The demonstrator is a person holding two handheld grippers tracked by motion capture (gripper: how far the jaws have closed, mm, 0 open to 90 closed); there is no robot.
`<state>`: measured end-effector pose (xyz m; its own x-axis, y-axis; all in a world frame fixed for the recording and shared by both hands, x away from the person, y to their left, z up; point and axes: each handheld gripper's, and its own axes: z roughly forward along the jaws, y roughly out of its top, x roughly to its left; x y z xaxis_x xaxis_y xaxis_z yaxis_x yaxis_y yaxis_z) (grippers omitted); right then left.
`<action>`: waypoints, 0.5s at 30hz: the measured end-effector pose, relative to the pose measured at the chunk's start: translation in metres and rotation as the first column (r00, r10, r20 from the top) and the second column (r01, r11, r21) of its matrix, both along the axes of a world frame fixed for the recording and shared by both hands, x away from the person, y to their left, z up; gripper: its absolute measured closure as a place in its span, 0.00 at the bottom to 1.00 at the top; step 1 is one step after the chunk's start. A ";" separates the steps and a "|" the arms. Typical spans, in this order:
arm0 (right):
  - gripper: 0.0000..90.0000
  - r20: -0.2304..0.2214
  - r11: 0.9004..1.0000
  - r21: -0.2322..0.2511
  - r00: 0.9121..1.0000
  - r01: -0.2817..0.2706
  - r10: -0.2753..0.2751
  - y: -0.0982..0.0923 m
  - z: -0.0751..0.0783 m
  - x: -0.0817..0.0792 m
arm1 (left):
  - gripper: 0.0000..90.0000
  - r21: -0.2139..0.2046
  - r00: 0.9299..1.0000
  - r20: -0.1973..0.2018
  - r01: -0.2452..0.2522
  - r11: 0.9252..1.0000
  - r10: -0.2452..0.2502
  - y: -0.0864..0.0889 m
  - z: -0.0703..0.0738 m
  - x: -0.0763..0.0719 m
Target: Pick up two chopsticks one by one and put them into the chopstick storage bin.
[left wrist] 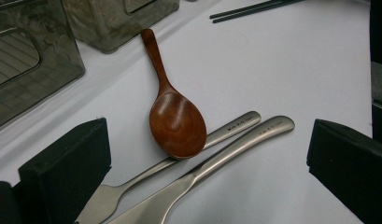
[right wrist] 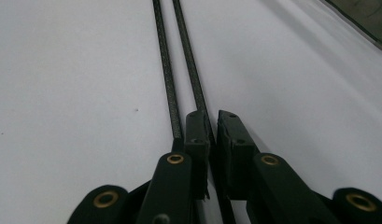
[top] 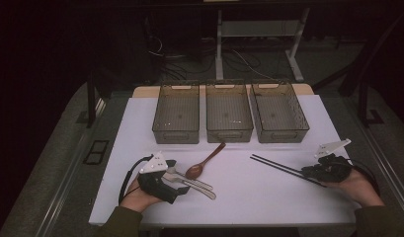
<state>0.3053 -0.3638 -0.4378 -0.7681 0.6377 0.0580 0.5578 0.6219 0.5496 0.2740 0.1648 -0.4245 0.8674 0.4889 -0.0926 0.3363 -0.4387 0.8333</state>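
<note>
Two grippers: the left gripper [top: 166,183] sits at lower left of the high view, the right gripper [top: 308,173] at lower right, each in a hand at the table's [top: 239,197] near edge.
Left jaws: wide apart in the left gripper view, one black pad at each lower corner, nothing pressed between them; both pads are cut off by the frame.
Right jaws: nearly together in the right gripper view, closed on one chopstick [right wrist: 196,88]; the second chopstick [right wrist: 166,74] runs just outside the left jaw.
Chopsticks: in the high view a dark pair running from centre right down to the right gripper; their near ends are hidden under it.
Cutlery: spoon [left wrist: 175,120], its bowl resting on a fork [left wrist: 179,156], with a knife [left wrist: 216,161] beside it; the lower ends of fork and knife are cut off.
Finer detail: the left gripper view shows engraving on the metal handles, too small to read.
Bins: three [top: 176,114] in a row at upper centre; the room behind is too dark to make out.
</note>
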 end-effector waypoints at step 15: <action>0.95 0.038 1.000 -0.004 0.999 -0.022 0.022 -0.002 -0.001 0.000 | 0.00 -0.009 1.000 0.000 -0.005 1.000 0.005 0.000 0.000 -0.001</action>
